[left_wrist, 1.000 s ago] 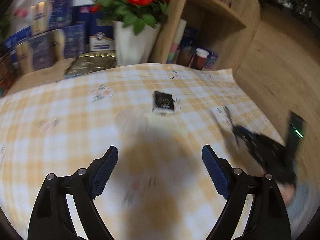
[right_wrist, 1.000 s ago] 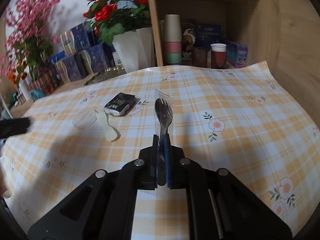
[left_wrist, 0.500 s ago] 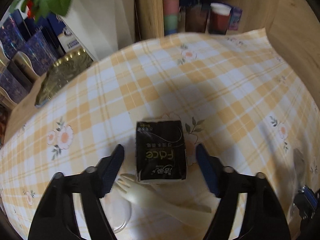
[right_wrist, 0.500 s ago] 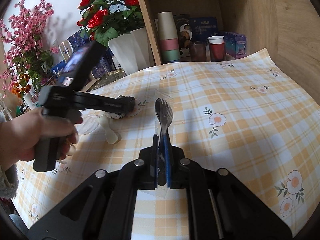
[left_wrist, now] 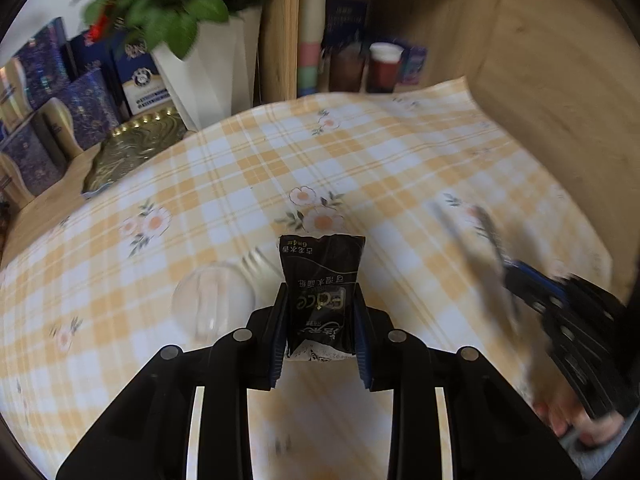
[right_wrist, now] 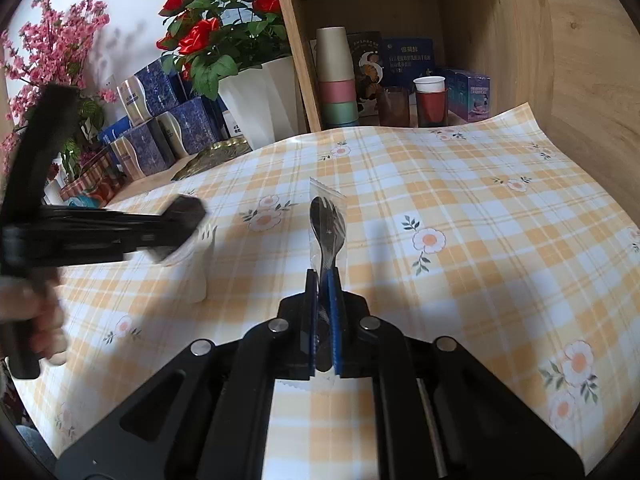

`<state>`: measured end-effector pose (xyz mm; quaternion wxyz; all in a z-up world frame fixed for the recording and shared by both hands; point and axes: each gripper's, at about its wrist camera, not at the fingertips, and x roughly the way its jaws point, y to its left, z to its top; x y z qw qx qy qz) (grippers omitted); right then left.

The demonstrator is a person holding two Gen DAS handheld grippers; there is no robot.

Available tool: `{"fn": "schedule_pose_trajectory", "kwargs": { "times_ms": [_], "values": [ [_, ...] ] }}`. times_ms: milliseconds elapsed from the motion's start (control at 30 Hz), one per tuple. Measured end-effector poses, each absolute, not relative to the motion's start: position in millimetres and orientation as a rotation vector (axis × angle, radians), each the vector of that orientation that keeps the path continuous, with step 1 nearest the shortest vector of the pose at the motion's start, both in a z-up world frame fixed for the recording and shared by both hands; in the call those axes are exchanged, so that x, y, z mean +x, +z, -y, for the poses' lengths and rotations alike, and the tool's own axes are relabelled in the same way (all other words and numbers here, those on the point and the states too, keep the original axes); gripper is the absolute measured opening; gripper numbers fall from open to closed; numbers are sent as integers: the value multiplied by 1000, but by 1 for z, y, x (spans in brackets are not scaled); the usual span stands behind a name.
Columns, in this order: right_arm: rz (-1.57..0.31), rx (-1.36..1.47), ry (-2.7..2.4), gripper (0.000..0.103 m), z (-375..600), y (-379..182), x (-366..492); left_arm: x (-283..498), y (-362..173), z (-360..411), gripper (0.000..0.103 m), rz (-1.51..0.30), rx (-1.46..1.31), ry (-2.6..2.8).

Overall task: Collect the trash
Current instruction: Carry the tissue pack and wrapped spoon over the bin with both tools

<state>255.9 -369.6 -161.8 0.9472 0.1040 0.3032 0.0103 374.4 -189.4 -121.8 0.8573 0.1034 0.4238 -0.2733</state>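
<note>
A small black packet (left_wrist: 320, 300) with pale lettering stood squeezed between the closing left claw (left_wrist: 320, 312). A black fork in a clear wrapper (right_wrist: 327, 232) stuck upright from the right claw (right_wrist: 323, 316). A pale fork (right_wrist: 201, 268) and clear lid (left_wrist: 212, 300) lay on the desk (left_wrist: 400, 184).

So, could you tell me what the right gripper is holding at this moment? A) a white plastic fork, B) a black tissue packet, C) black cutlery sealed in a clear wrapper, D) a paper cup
C: in the right wrist view the right gripper is shut on the clear wrapper of black cutlery, while the black tissue packet sits between the closing pads of the left gripper.
</note>
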Motion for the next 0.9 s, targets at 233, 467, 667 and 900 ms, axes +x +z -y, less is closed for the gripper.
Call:
{"fn": "schedule_pose_trajectory", "kwargs": {
  "times_ms": [233,467,667,900],
  "values": [
    [-578,237,96,9,341,-139,196,288,-93,136,28,-869,111,-638],
    [-570,214,205,9,299,-126,120,183,-90,88,28,-826,87,-739],
    [-597,154,287,9,271,-125,58,100,-115,57,29,-854,38,-779],
    [-628,149,295,9,265,-138,16,50,-169,62,29,-926,135,-799]
  ]
}}
